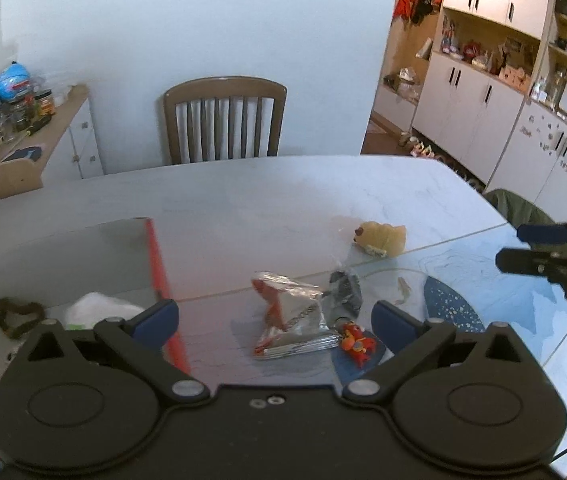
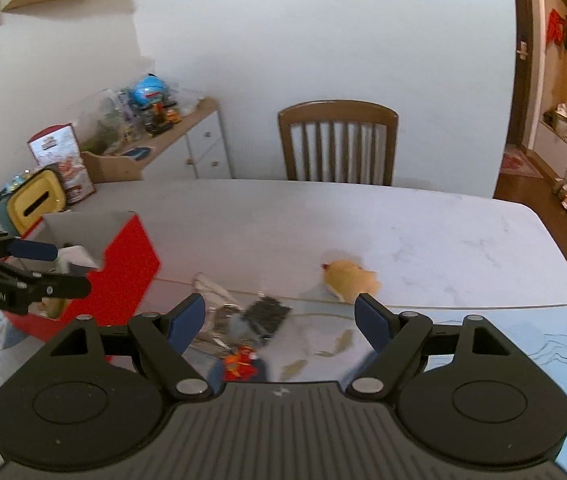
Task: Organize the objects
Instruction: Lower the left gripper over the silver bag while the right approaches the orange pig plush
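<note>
Left gripper: the black two-finger left gripper with blue pads (image 1: pixel 275 318) is hovering over the table with its jaws spread wide and nothing between them.
Right gripper: the black right gripper with blue pads (image 2: pixel 279 322) is also standing wide and empty, hanging over the same cluster from the right side.
Nearest thing: the crinkled silver-and-red foil packet (image 1: pixel 291 316) is lying on the pale marble-look table (image 1: pixel 283 200), straight ahead of the left gripper and framed between its fingers.
Packet axis: its long side is running roughly away from the left gripper, tilting a little to the right.
Neighbours: a dark grey crumpled wrapper (image 1: pixel 346 290) is sitting just beyond the packet's right corner, and a small red-orange toy figure (image 1: pixel 357 342) is lying just beside the packet's near right edge, close to the right-hand finger.
Further off: a soft tan plush toy (image 1: pixel 381 238) is resting well apart, ahead and to the right.
Destination: the red-sided open cardboard box (image 2: pixel 123 268) is standing to the left of the cluster, already holding some items.
Nearer arm: judging by the framing, the left gripper is looking better lined up on the packet and closer to the box.
</note>
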`<action>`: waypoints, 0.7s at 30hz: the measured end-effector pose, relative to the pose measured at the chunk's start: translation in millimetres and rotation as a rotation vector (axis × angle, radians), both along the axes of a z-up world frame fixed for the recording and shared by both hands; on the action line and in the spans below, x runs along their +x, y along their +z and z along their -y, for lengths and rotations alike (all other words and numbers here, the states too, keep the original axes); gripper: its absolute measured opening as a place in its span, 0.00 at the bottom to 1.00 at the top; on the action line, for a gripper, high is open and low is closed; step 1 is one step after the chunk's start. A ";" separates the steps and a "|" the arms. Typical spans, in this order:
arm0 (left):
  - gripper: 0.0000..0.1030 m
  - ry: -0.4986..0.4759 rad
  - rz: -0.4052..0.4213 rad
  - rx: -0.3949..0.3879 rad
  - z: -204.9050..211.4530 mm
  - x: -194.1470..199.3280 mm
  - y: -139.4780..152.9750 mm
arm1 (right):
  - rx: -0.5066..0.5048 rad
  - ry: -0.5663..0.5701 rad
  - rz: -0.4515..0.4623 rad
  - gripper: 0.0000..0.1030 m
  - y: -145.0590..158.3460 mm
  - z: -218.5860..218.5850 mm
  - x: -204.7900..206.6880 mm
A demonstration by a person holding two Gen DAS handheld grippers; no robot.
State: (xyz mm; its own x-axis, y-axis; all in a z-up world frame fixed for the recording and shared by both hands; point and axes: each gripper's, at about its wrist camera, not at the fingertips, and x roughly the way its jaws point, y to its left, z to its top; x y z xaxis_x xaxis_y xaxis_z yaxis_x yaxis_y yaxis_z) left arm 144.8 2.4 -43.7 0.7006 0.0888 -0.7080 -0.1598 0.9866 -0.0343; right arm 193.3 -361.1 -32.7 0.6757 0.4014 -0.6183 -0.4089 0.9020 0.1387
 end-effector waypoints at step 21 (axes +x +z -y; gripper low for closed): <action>0.99 0.102 -0.171 0.055 24.1 84.0 -84.7 | -0.093 0.038 -0.091 0.80 -60.9 30.9 89.4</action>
State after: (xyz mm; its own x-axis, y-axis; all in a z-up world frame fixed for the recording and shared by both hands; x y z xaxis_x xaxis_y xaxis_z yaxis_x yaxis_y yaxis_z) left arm 228.9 -21.7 -128.4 0.5563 0.1954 -0.8077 -0.2579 0.9646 0.0557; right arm 282.7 -392.0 -93.6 0.6004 0.3637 -0.7122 -0.4327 0.8967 0.0932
